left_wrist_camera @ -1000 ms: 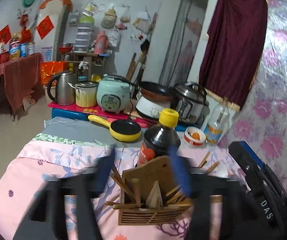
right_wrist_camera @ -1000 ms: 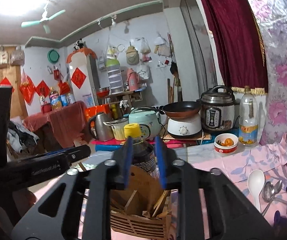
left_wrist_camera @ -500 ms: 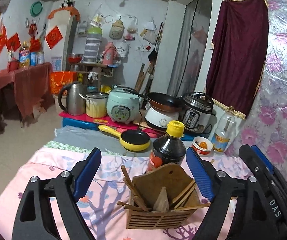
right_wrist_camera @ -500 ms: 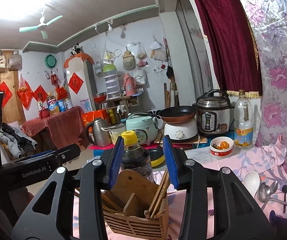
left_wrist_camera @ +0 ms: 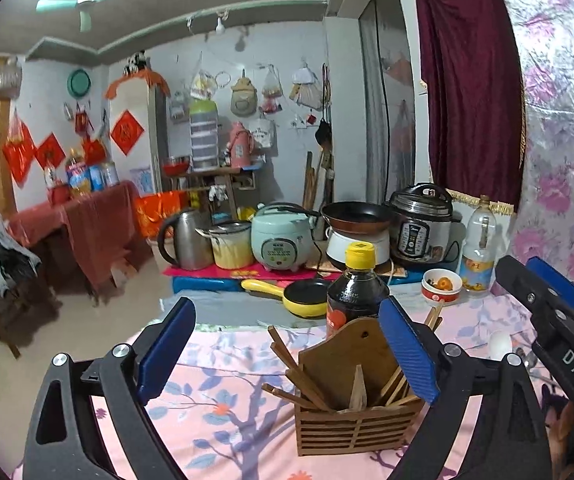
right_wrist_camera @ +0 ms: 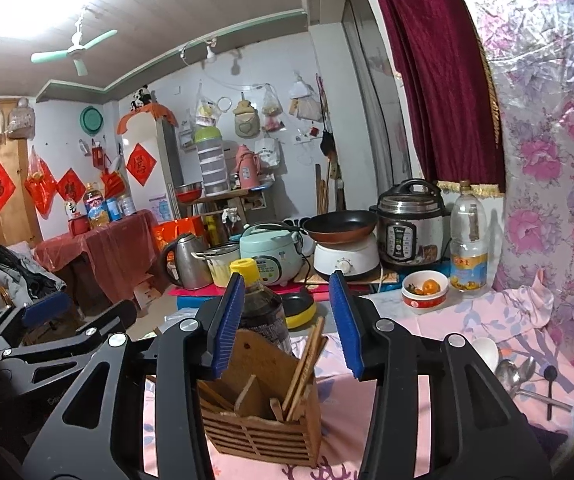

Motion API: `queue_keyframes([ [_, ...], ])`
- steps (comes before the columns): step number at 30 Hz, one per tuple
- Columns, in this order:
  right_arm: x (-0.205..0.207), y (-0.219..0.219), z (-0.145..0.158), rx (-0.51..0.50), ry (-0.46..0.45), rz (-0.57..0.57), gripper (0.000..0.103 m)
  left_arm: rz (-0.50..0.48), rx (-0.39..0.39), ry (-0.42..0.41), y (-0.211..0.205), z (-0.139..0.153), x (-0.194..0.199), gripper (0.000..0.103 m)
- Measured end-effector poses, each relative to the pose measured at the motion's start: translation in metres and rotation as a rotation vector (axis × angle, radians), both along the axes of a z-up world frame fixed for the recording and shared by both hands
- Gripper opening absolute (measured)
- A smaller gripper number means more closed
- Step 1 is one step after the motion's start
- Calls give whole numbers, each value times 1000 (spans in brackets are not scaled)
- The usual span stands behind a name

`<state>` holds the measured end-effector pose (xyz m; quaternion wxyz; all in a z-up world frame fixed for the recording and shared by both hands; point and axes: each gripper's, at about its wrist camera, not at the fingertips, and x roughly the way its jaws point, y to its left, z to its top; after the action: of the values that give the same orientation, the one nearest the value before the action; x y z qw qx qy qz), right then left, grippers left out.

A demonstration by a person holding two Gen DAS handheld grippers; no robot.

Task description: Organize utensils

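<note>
A slatted wooden utensil holder stands on the pink floral tablecloth with several wooden chopsticks in it. It also shows in the right wrist view with chopsticks leaning in it. My left gripper is wide open and empty above the holder. My right gripper is open and empty just over the holder. Metal spoons, a white spoon and a small black spoon lie on the cloth to the right.
A dark sauce bottle with a yellow cap stands right behind the holder. A yellow pan, a small bowl, a clear bottle, cookers and a kettle crowd the back. The floral wall is at right.
Both grippers opened: the left from half-open to wide open, the right from nearly shut to open. Both rose and tilted upward, showing more ceiling.
</note>
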<state>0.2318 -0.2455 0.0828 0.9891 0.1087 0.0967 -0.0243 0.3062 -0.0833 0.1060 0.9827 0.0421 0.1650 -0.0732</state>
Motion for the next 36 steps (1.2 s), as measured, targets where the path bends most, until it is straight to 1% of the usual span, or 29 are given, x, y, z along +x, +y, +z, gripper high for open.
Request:
queue_keyframes([
  [3,-10,-1,4,-6,-3,-5,45,4,17,-26,-2,4,-14,92],
  [6,-21,1,7,5,-8,1,45,16,30,-65,1,10,-33,95],
  [9,-34,4,10,-6,-17,1,45,23,28,-95,4,18,-49,97],
  [15,-58,10,16,-22,-33,10,46,32,52,-116,4,21,-76,97],
  [21,-84,14,22,-25,-50,14,46,45,62,-111,6,21,-95,97],
  [24,-98,16,25,-29,-60,12,49,47,61,-110,6,22,-102,97],
  [28,-113,20,27,-38,-71,8,55,47,67,-95,9,20,-112,97],
  [31,-121,23,26,-37,-68,7,57,61,60,-69,21,6,-119,97],
  [32,-123,25,24,-35,-65,9,59,68,48,-52,27,-1,-118,97],
  [34,-125,28,19,-35,-52,9,61,74,28,10,38,-18,-114,97],
  [36,-130,30,5,-28,-36,0,66,88,16,59,48,-33,-108,97],
])
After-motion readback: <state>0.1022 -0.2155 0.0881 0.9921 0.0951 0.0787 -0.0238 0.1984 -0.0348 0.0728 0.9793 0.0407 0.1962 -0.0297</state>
